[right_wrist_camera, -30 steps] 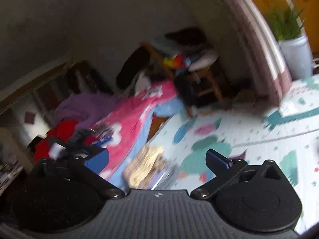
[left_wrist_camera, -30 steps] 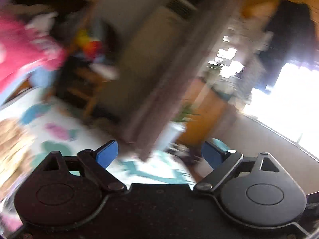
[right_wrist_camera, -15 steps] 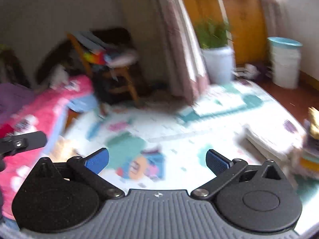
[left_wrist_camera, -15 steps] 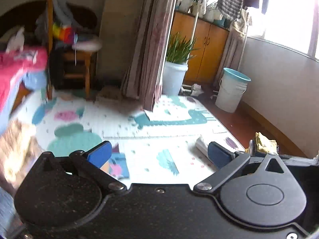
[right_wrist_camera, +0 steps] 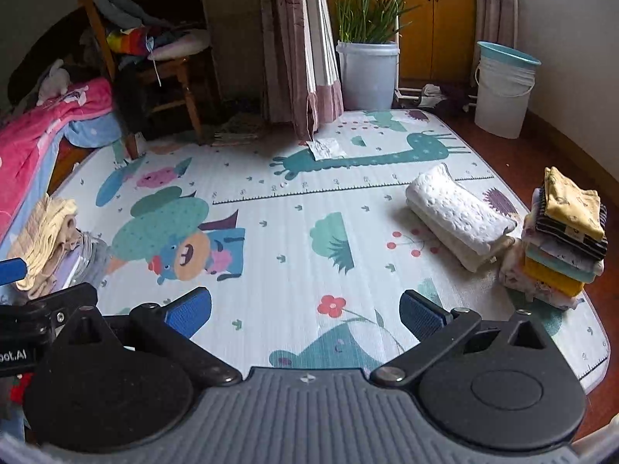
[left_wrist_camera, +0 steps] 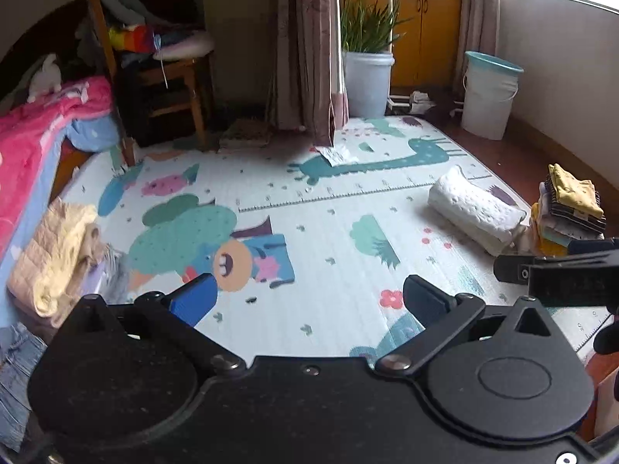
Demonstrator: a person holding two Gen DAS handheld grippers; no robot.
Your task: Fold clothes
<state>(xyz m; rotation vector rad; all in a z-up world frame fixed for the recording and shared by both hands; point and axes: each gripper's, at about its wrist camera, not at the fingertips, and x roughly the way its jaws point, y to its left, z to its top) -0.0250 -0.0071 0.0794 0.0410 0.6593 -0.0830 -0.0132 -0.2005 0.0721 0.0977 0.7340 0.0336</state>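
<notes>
Left gripper (left_wrist_camera: pixel 307 295) and right gripper (right_wrist_camera: pixel 305 311): both jaws wide apart, holding nothing, above play mat (right_wrist_camera: pixel 286 232). Right view shows whole stack of folded clothes (right_wrist_camera: pixel 561 243) at mat's right edge; left view cuts it. One white towel (right_wrist_camera: pixel 458 216) beside stack. One loose clothes heap (left_wrist_camera: pixel 58 255) at left, by bed. Two buckets.

One play mat (right_wrist_camera: pixel 294 232) on floor. One stack of folded clothes (right_wrist_camera: pixel 561 247) at 3 o'clock, layer count unclear. One folded white blanket (right_wrist_camera: pixel 456 216) just beside stack. One unfolded clothes heap (right_wrist_camera: pixel 50 243) at 9 o'clock, item count unclear. Two buckets: one with plant (right_wrist_camera: pixel 367 73) at 12 o'clock, one with teal rim (right_wrist_camera: pixel 503 92) at 1 o'clock. One wooden chair (right_wrist_camera: pixel 170 73) at 11 o'clock. One paper scrap (right_wrist_camera: pixel 327 149) on mat. Two grippers, one per view: left (left_wrist_camera: pixel 309 297), right (right_wrist_camera: pixel 305 309), both spread wide.
</notes>
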